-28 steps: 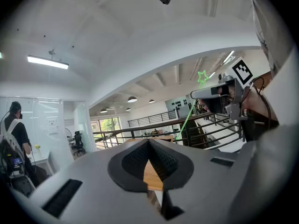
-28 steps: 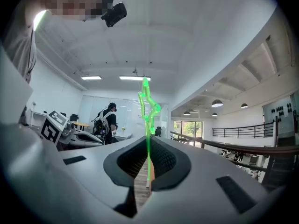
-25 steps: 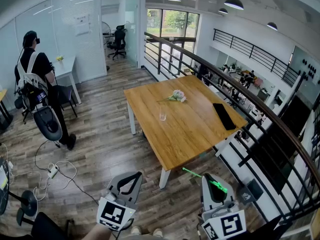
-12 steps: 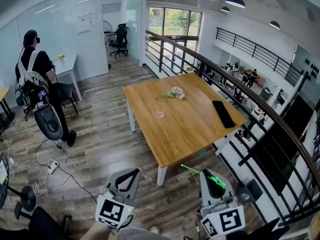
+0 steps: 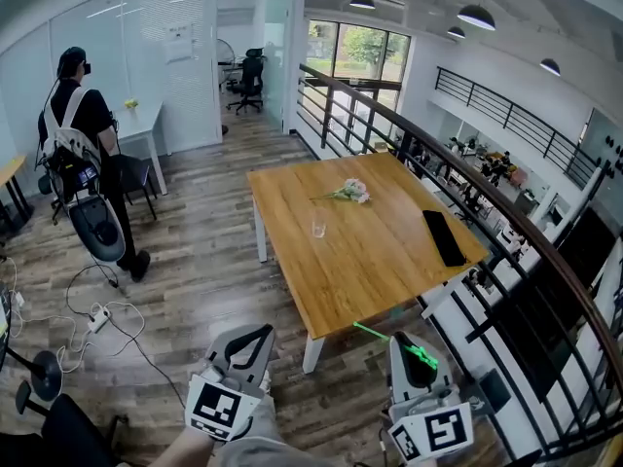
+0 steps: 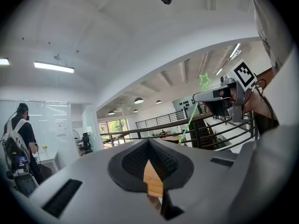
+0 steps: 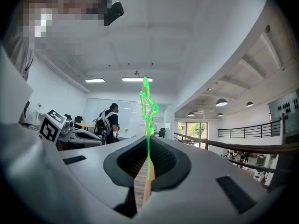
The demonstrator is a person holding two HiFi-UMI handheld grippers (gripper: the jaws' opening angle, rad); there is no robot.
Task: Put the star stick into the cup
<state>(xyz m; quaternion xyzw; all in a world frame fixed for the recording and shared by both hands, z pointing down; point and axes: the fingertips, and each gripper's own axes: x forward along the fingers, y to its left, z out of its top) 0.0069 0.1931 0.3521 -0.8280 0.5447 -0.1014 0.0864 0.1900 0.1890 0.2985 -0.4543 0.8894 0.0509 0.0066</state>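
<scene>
Head view, with both tool views. The right tool sat low in the frame, to the right. Its jaws were pressed together on the thin shaft of the green star stick. In the right gripper view the shaft rose from between the pads and the star stood above the jaw tips, seen nearly edge-on. In the head view the stick lay slantwise across the jaw tips, with its thin end pointing up and to the left. The left tool sat low and to the left, well apart from the right tool. Its jaws were closed against each other with nothing between them; only a narrow wedge of wood showed below the meeting pads.

The cup, a clear glass, stood upright on the wooden worktop, toward the edge facing the left of the frame. It was well apart from both tools, and the stick was not in it. A small bunch of flowers lay beyond the cup, and a flat black object lay near the worktop's right edge.

A person wearing a backpack stood on the plank floor at far left. A dark railing ran along the worktop's right side.
</scene>
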